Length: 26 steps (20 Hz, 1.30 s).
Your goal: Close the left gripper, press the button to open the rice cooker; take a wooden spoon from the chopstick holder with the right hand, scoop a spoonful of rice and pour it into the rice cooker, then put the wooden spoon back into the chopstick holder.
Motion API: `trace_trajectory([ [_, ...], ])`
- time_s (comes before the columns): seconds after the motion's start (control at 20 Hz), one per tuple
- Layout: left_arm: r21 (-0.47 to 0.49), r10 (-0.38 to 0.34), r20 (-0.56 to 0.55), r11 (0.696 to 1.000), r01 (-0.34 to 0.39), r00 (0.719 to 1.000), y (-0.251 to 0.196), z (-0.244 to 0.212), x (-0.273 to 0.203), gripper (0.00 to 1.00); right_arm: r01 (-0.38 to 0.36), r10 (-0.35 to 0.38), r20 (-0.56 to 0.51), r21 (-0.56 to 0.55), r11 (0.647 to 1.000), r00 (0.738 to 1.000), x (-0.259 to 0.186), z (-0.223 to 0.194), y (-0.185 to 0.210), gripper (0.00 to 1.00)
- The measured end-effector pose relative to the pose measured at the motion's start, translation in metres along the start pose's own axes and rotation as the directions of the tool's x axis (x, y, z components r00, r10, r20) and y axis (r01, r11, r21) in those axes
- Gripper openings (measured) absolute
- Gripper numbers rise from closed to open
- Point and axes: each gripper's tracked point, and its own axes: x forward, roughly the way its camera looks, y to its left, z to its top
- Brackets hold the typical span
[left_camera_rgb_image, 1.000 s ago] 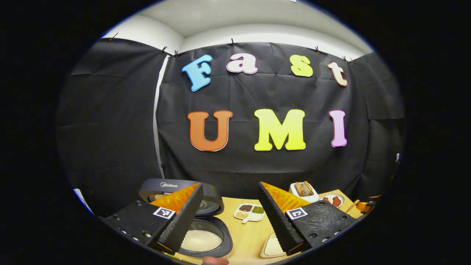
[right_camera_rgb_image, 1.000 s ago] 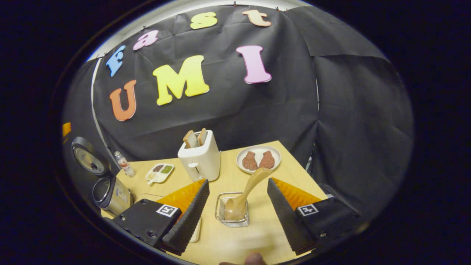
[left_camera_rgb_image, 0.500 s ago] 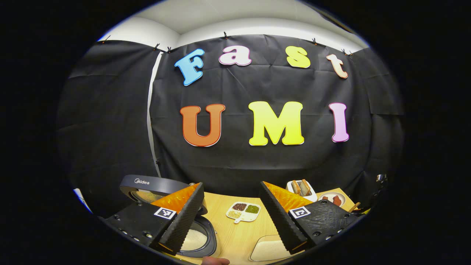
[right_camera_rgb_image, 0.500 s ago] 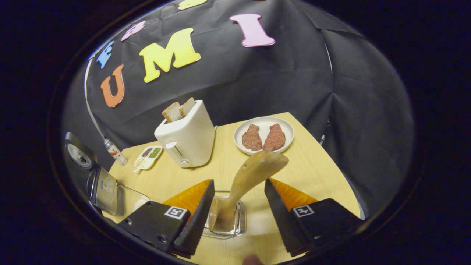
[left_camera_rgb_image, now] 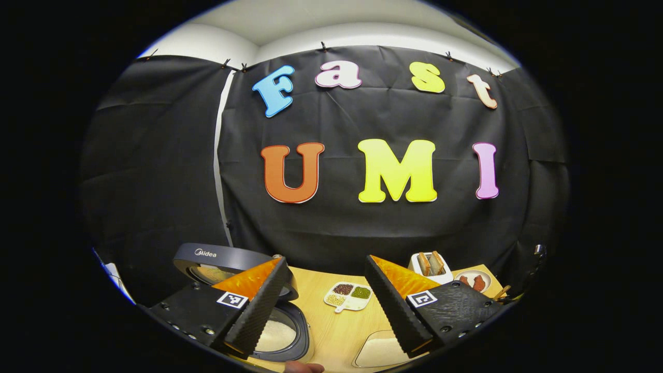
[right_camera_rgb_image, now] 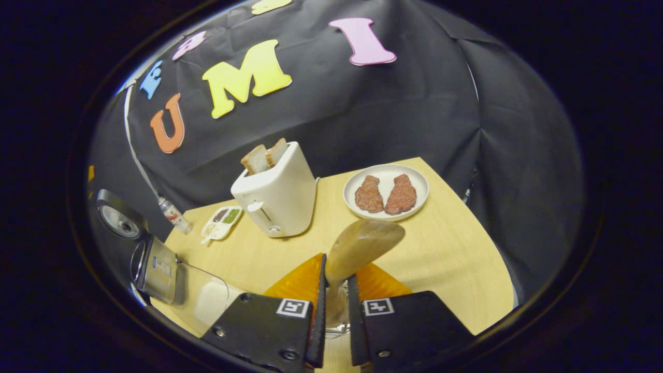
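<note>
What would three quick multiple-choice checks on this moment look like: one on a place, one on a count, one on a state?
1. Where does the plate with the meat sit relative to the toaster in the right gripper view?
A. To its right
B. In front of it
C. On top of it

2. How many bread slices stand in the toaster?
A. One
B. Two
C. Four

3. What is the right gripper doing?
A. Wide open above the table
B. Shut on the wooden spoon
C. Shut on the toaster lever

Key:
1 A: the plate lies right of the toaster on the table.
2 B: two bread slices stick out of the slots.
3 B: the right gripper has both fingers pressed on the wooden spoon, just above the chopstick holder. The rice cooker is already open.
</note>
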Motion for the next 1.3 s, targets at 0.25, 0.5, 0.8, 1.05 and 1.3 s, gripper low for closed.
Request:
trace_trajectory([
  [0.25,-0.005,-0.021,0.019,1.0,0.021,1.0,0.019,0.006,-0.018,0.96,0.023,-0.023,0.012,-0.007,1.0,1.0,-0.022,0.011,0.016,0.17],
  [0.5,-0.021,-0.023,0.059,0.999,0.024,0.998,0.06,0.013,-0.052,0.96,0.071,-0.062,0.12,-0.065,0.995,0.991,-0.07,0.055,0.047,0.13],
  [0.8,-0.033,-0.003,0.106,0.999,0.007,0.994,0.121,0.015,-0.091,0.96,0.037,-0.013,0.215,-0.109,0.993,0.976,-0.122,0.073,0.139,0.11],
  [1.05,-0.035,0.02,0.112,0.999,-0.016,0.994,0.165,0.01,-0.116,0.96,-0.017,0.039,0.17,-0.133,0.991,0.985,-0.122,0.027,0.204,0.11],
  [1.3,-0.031,0.07,0.083,0.997,-0.068,0.994,0.203,-0.003,-0.129,0.96,0.062,-0.048,0.074,-0.197,0.978,0.996,-0.077,-0.046,0.204,0.11],
])
